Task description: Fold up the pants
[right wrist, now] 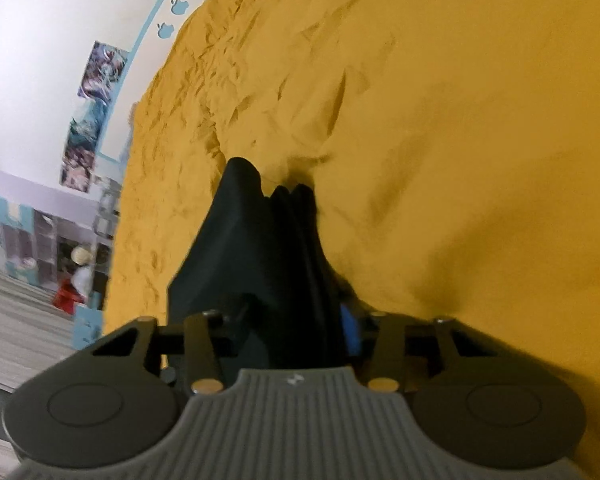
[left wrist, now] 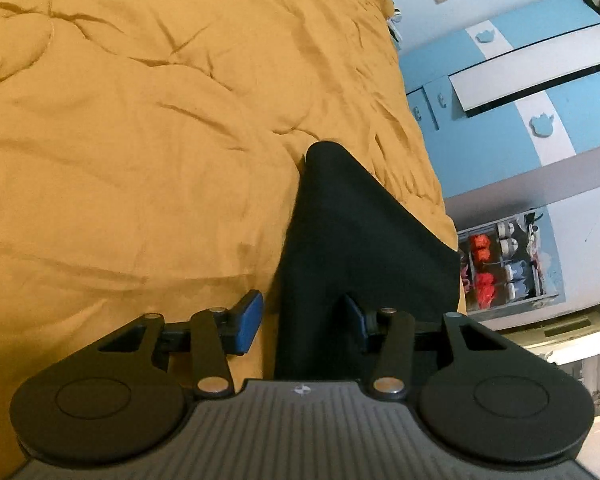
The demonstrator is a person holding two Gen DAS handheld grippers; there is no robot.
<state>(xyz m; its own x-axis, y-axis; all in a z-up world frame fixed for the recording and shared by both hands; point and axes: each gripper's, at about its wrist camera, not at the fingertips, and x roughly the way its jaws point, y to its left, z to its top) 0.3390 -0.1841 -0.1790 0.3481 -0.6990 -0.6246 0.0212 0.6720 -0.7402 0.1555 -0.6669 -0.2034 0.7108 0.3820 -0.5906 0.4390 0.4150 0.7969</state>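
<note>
The black pants (left wrist: 340, 232) lie on a mustard-yellow bed cover (left wrist: 140, 140). In the left wrist view the cloth runs back between the jaws of my left gripper (left wrist: 304, 324). Its blue pads (left wrist: 248, 320) stand well apart, the left pad clear of the cloth, so this gripper is open. In the right wrist view my right gripper (right wrist: 296, 332) is shut on a bunched, pleated part of the pants (right wrist: 268, 248). One blue pad (right wrist: 350, 332) shows at the right of the cloth; the other is hidden by it.
The yellow cover (right wrist: 440, 140) fills most of both views. The bed's edge is at the right in the left wrist view, with a blue and white wardrobe (left wrist: 520, 92) and a shoe shelf (left wrist: 504, 264) beyond. In the right wrist view, shelves (right wrist: 60, 248) and floor lie left.
</note>
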